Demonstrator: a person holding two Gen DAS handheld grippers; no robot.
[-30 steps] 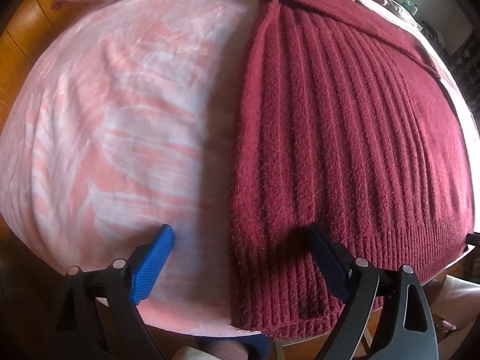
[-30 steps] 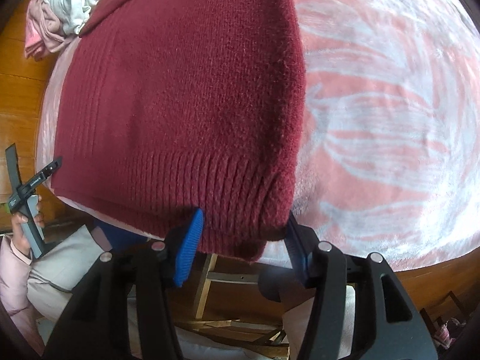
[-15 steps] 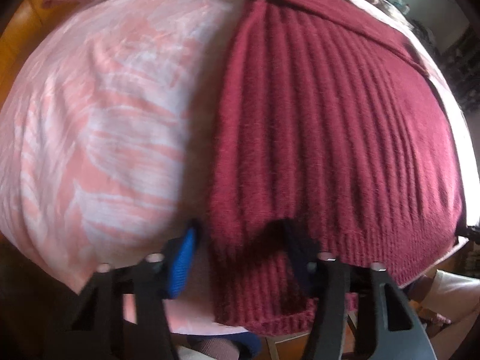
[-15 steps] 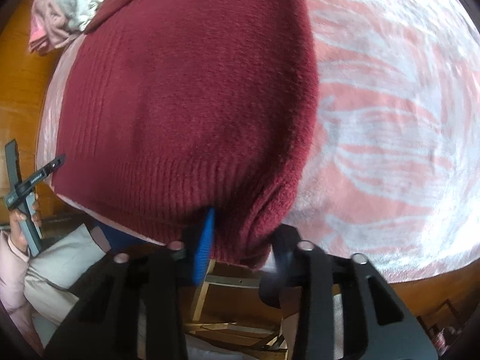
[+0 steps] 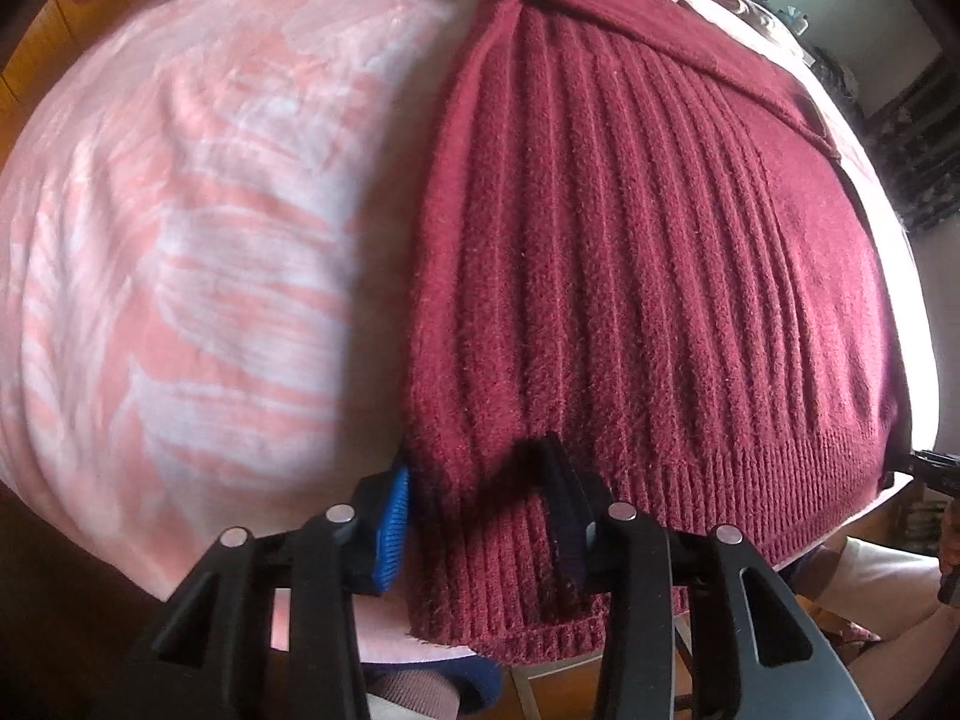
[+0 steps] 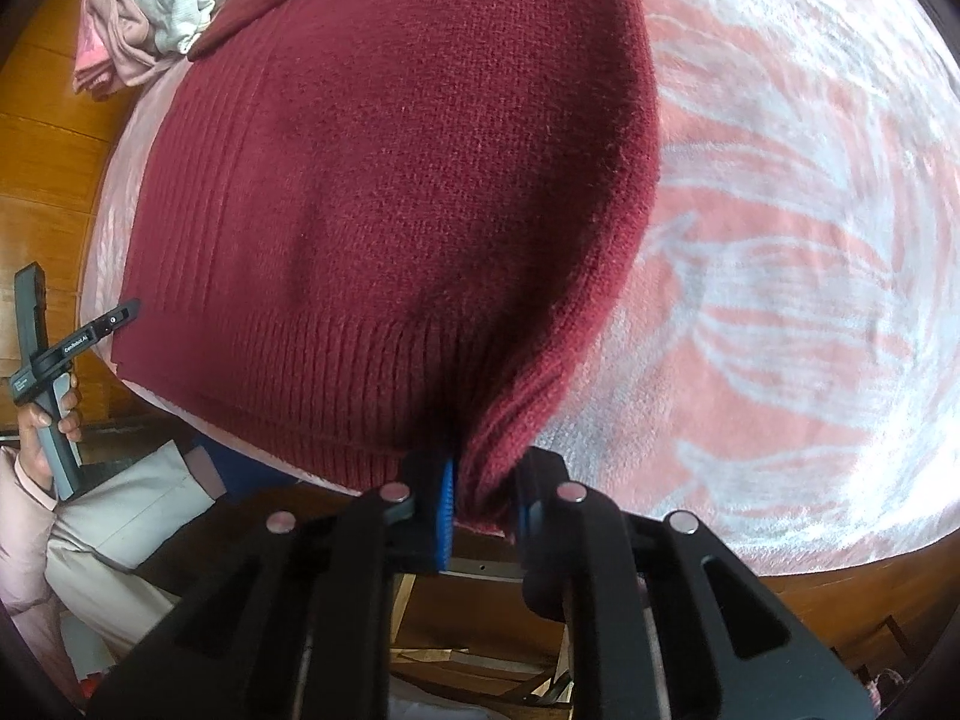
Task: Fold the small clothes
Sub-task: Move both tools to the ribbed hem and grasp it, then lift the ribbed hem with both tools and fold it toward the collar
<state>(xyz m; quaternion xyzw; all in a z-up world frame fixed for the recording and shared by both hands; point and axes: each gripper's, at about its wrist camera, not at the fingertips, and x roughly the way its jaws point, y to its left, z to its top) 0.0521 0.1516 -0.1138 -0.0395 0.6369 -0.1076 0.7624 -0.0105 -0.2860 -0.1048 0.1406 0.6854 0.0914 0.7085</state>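
Observation:
A dark red ribbed knit sweater (image 5: 630,252) lies flat on a pink and white blanket (image 5: 198,228), its hem at the near edge. My left gripper (image 5: 480,504) is shut on the sweater's near left hem corner, with the fabric bunched between the blue pads. In the right wrist view, my right gripper (image 6: 483,492) is shut on the near right hem corner of the sweater (image 6: 390,180), which puckers into the jaws. The left gripper (image 6: 90,342) also shows at the left edge of that view.
A pile of pink and white clothes (image 6: 150,18) sits at the far end of the blanket (image 6: 810,240). A wooden floor (image 6: 42,180) lies beyond the table's left side. The person's legs and a chair frame are below the near edge.
Both grippers moved in onto the hem and closed on its two corners. The fabric now bunches up between the pads of each.

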